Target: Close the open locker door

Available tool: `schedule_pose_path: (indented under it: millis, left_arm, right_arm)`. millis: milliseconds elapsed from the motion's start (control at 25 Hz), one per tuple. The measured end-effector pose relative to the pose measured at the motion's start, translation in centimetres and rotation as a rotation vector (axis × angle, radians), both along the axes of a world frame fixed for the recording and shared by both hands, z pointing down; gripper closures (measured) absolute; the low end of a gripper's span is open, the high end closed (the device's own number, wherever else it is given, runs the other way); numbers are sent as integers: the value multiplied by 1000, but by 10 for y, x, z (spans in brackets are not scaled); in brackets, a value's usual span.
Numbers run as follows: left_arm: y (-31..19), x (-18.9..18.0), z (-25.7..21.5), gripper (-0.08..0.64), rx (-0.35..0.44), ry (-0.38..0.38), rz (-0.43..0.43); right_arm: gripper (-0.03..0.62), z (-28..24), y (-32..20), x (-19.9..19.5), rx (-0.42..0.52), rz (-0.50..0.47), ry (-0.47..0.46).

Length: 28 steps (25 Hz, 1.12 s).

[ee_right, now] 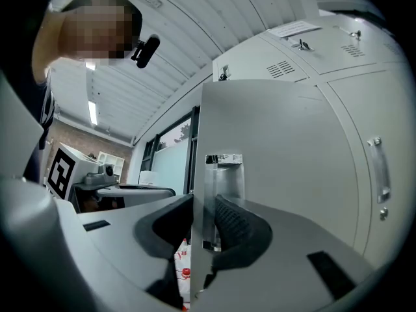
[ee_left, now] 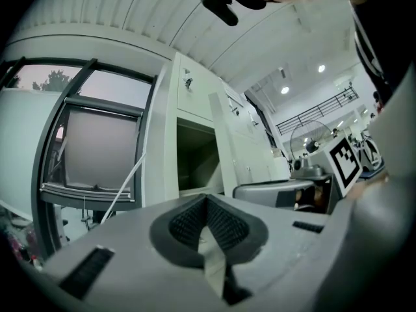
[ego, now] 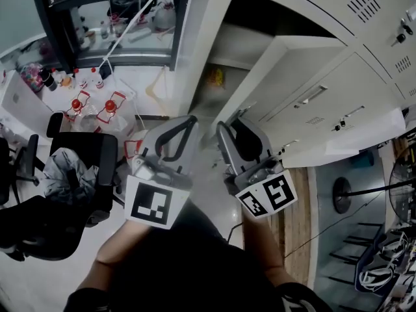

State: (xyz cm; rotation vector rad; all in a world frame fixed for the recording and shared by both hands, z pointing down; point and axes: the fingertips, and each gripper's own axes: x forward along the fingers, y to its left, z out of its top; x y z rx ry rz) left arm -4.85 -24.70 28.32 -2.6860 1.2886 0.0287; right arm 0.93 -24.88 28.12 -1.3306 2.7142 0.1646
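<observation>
The open locker door swings out from the white locker bank, leaving the dark compartment exposed. My right gripper has its jaws round the door's free edge. In the right gripper view the door runs between the two pads, with the ribbed right pad against its inner face by the latch plate; the other pad is hidden behind the panel. My left gripper hangs beside it, left of the door, shut with its pads meeting on nothing.
A window and a bench with red-capped bottles are to the left. A black chair stands lower left. Closed lockers continue right. A yellow item lies inside the open compartment. A fan stand is at right.
</observation>
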Motion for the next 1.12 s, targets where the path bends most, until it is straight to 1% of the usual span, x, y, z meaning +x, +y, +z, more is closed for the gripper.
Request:
schedule_pose_path:
  millis: [120,440,920,1120]
  left_arm:
    - [-5,-2,0,561,3,-8,-3]
    - [-20,-9,0,561,-6,2,-26]
    - [-39,-15,2,561,-10,-4,-25]
    - [-45,-21,3,561,-16,7,-34]
  right_arm:
    - [481,0,-6,-4,2,6,0]
    - [483,0,-25,-11,0,11,1]
    - [489,0,-47,-18,-5,23,1]
    - [492,-1,-56,-20,-8,31,2]
